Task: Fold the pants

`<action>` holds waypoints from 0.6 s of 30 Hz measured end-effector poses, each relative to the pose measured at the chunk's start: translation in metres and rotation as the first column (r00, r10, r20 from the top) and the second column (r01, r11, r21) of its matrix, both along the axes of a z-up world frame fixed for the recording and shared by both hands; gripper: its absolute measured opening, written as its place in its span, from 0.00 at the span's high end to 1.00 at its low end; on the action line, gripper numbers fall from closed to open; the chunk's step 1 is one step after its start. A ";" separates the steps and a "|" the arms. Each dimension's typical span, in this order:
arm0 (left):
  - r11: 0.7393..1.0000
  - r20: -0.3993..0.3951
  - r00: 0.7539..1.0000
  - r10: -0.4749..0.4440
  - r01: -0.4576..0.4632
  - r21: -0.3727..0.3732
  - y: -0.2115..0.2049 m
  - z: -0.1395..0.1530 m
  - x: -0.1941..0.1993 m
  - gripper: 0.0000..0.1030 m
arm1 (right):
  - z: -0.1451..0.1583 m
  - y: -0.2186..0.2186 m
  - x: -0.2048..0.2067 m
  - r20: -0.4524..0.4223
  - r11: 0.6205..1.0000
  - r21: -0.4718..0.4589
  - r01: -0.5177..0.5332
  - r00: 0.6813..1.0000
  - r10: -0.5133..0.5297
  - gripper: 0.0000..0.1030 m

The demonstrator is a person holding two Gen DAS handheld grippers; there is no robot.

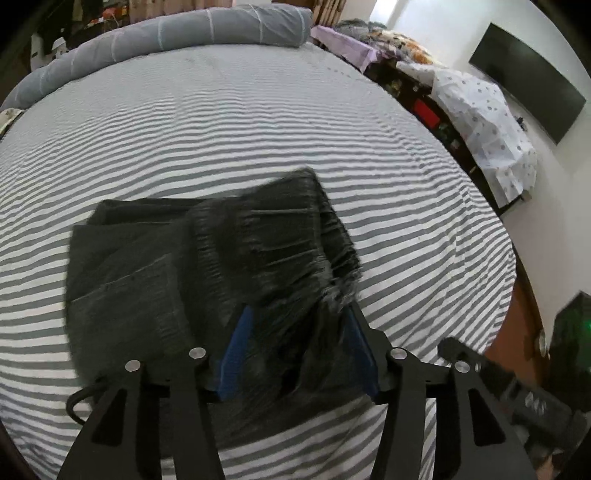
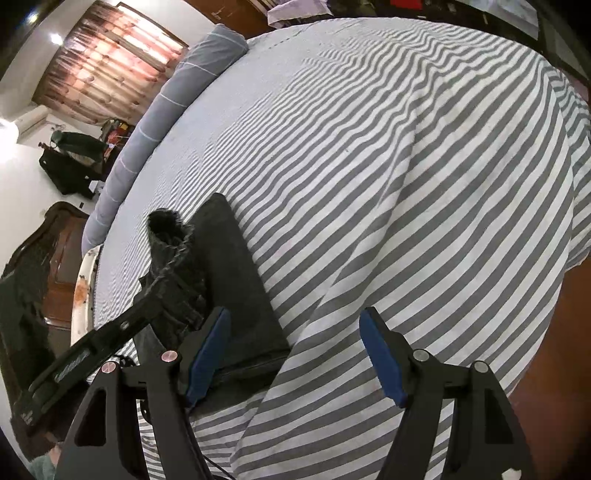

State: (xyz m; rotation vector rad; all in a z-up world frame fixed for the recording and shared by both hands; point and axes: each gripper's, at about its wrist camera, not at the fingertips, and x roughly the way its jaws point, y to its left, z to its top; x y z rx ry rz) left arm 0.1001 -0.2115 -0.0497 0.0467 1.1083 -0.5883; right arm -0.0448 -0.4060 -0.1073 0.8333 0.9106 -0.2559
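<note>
While blurred by motion: upper flap of dark pants (image 1: 258, 251) smeared, weave and edges unreadable in left wrist view.
Hidden: near edge of pants behind left gripper (image 1: 299, 350); lower left part behind right gripper's (image 2: 295, 354) near finger in right wrist view.
Cut off: both gripper bodies at bottom frame edge.
Pants location: folded, flat on striped bed sheet (image 1: 258, 122), near the bed's front edge; frayed hem raised.
Left jaws: partly spread, dark cloth between blue pads (image 1: 236, 350); contact with pads cannot be told through blur.
Left pose: pointed steeply down over pants.
Right jaws: spread wide, nothing between, only sheet below.
Right pose: angled down, just beside pants' right edge.
Far edge: grey rolled blanket (image 1: 177, 33).
Writing: pale marking on left gripper's side, illegible.
</note>
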 end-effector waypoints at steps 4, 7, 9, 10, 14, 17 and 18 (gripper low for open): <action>0.998 0.016 0.998 0.053 -0.053 -0.016 0.043 0.006 -0.004 0.46 | 0.009 0.010 0.005 0.006 0.999 -0.026 -0.027 1.000 0.027 0.32; 0.992 0.031 0.992 0.124 -0.124 0.012 0.078 0.002 -0.002 0.46 | 0.017 0.024 0.012 0.019 0.995 -0.066 -0.078 0.997 0.079 0.32; 0.982 0.025 0.983 0.184 -0.185 0.041 0.100 -0.007 0.001 0.46 | 0.020 0.035 0.019 0.021 0.989 -0.082 -0.121 0.992 0.124 0.32; 0.975 0.027 0.977 0.213 -0.214 0.055 0.111 -0.011 0.003 0.46 | 0.022 0.044 0.024 0.023 0.984 -0.095 -0.152 0.988 0.155 0.32; 0.955 0.031 0.960 0.277 -0.279 0.102 0.137 -0.027 0.005 0.46 | 0.023 0.076 0.043 0.016 0.958 -0.148 -0.245 0.968 0.250 0.34; 0.946 0.063 0.957 0.283 -0.289 0.146 0.145 -0.036 0.002 0.46 | 0.018 0.091 0.062 0.002 0.948 -0.165 -0.273 0.961 0.277 0.40; 0.945 0.073 0.958 0.277 -0.286 0.158 0.146 -0.038 0.002 0.46 | 0.015 0.092 0.069 -0.008 0.947 -0.166 -0.275 0.961 0.277 0.42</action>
